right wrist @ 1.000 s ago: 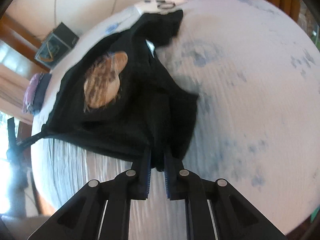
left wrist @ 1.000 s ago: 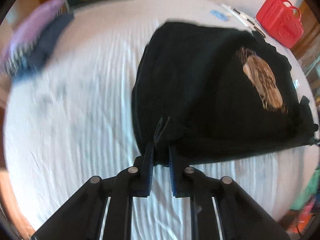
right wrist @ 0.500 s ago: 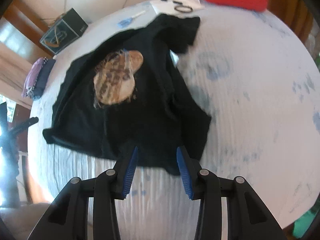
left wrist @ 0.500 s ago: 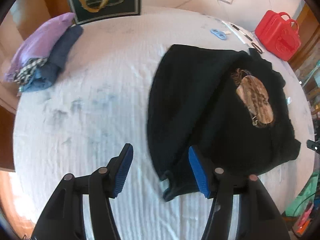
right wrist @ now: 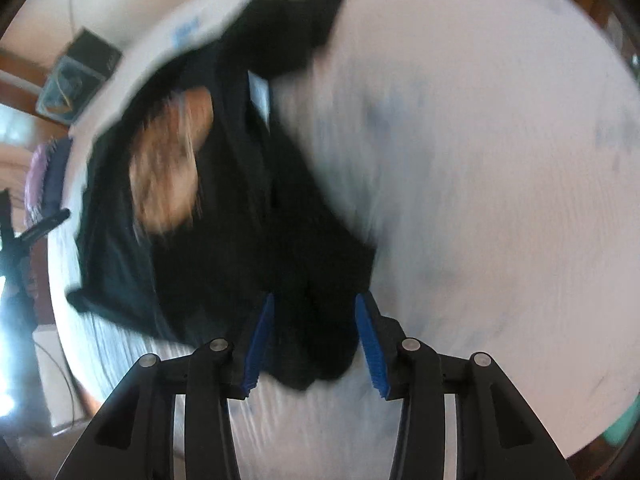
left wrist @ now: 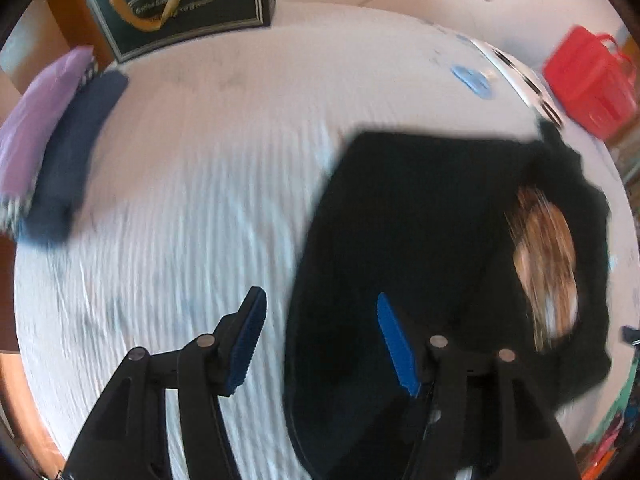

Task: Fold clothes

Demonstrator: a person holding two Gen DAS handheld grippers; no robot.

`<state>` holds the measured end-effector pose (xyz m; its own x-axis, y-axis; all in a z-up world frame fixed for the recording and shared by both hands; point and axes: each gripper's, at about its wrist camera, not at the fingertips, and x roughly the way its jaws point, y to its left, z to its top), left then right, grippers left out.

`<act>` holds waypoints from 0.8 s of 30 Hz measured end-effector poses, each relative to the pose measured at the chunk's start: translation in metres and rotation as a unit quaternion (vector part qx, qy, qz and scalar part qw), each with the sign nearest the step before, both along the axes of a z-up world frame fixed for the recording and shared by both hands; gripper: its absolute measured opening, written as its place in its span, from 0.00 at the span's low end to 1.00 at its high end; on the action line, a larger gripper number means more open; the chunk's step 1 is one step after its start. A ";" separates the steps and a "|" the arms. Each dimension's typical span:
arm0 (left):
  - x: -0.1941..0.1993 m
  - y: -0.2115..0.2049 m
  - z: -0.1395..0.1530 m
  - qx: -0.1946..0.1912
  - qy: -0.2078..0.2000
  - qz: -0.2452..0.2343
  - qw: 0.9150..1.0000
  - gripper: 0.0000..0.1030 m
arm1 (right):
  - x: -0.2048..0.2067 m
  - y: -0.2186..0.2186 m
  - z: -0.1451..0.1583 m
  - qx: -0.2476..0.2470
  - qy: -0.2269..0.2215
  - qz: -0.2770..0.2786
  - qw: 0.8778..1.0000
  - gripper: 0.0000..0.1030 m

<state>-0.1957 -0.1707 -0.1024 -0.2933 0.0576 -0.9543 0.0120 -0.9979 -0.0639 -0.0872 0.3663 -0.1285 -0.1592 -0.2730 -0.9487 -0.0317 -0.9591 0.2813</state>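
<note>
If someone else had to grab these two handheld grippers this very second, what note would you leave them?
Left gripper: open, holding nothing; the black shirt's edge lies below it.
Right gripper: open, gripping nothing, over a corner of the shirt.
Black shirt: lying loose on the white bedsheet, partly doubled over, brown print facing up, edges rumpled.
Folded clothes pile: at the bed's far left corner, beside a dark box.
Done: one rough fold, by the look of it.
Left: probably square the edges, fold again, then move the shirt to the pile.
</note>
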 end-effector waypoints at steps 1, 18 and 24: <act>-0.015 0.000 -0.001 0.000 0.000 0.002 1.000 0.56 | -0.015 0.004 0.012 -0.001 0.015 -0.004 1.000 0.43; -0.113 0.045 -0.046 -0.002 -0.039 -0.035 0.999 0.60 | -0.282 -0.002 -0.025 0.043 0.026 0.010 0.999 0.93; -0.105 0.052 -0.035 -0.011 -0.010 -0.035 0.999 0.11 | -0.283 -0.046 -0.043 0.155 0.036 0.110 0.981 0.00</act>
<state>-0.3007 -0.1191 -0.1370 -0.2694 0.0561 -0.9614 -0.0559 -0.9975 -0.0426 -0.3697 0.3198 -0.1719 -0.1983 -0.0082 -0.9801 0.1943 -0.9804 -0.0311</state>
